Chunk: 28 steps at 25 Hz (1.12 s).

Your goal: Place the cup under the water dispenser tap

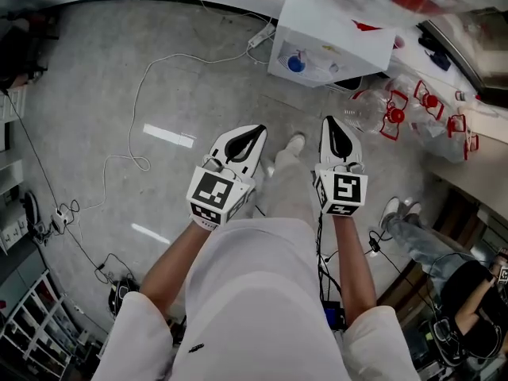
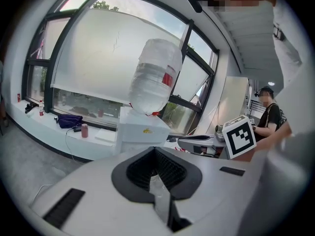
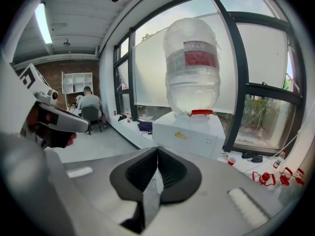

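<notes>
The left gripper (image 1: 255, 131) and right gripper (image 1: 331, 121) are both empty, jaws pressed together. A small red cup (image 3: 231, 160), likely the one wanted, stands low down just right of the water dispenser (image 3: 189, 132). Open one gripper's jaws before reaching for it. Loose cables (image 1: 143, 94) cross the grey floor (image 1: 95, 54) left of the dispenser, and tall windows (image 3: 256, 58) stand behind it.

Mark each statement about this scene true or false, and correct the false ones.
1. Both claws are shut and empty. True: the left claw and the right claw are closed on nothing.
2. The dispenser is black. False: it is white.
3. A bottle stands upturned on the dispenser. True.
4. Nobody else is in the room. False: a person sits at the back.
</notes>
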Each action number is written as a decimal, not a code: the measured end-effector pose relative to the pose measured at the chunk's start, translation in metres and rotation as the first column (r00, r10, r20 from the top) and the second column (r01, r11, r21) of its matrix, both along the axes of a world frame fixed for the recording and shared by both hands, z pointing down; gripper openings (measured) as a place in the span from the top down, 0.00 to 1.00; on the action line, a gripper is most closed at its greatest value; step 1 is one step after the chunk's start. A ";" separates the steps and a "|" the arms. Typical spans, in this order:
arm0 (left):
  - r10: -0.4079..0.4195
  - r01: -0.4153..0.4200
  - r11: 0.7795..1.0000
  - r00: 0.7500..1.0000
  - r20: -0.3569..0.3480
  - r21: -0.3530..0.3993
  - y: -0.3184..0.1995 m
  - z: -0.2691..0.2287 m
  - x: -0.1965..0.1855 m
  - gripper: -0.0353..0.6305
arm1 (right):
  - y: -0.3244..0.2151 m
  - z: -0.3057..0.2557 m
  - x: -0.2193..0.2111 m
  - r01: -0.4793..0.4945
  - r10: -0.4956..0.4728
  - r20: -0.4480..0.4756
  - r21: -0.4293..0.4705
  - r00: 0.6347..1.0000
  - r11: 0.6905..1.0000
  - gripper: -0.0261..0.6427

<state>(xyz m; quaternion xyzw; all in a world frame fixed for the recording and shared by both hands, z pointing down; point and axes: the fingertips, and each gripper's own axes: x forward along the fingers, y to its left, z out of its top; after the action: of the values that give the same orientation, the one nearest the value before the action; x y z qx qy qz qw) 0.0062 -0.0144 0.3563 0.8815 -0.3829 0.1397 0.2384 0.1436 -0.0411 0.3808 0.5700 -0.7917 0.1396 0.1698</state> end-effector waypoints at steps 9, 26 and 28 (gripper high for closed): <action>0.018 -0.017 0.999 1.000 -0.018 0.037 0.015 -0.038 -0.011 0.95 | 0.019 -0.049 0.013 -0.053 0.052 0.039 0.022 0.998 0.998 0.94; -0.044 0.055 0.990 0.995 -0.090 0.129 0.017 -0.108 -0.033 0.95 | 0.057 -0.150 0.011 -0.041 0.032 0.097 0.090 0.995 0.995 0.94; -0.046 0.059 0.988 0.995 -0.093 0.142 0.018 -0.117 -0.036 0.95 | 0.062 -0.161 0.012 -0.028 0.018 0.092 0.110 0.996 0.994 0.94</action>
<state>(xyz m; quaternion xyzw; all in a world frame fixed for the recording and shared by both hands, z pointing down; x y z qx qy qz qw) -0.0299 0.0036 0.2393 0.8915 -0.4040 0.0655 0.1943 0.1554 0.0209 0.2198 0.5807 -0.7985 0.1230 0.1003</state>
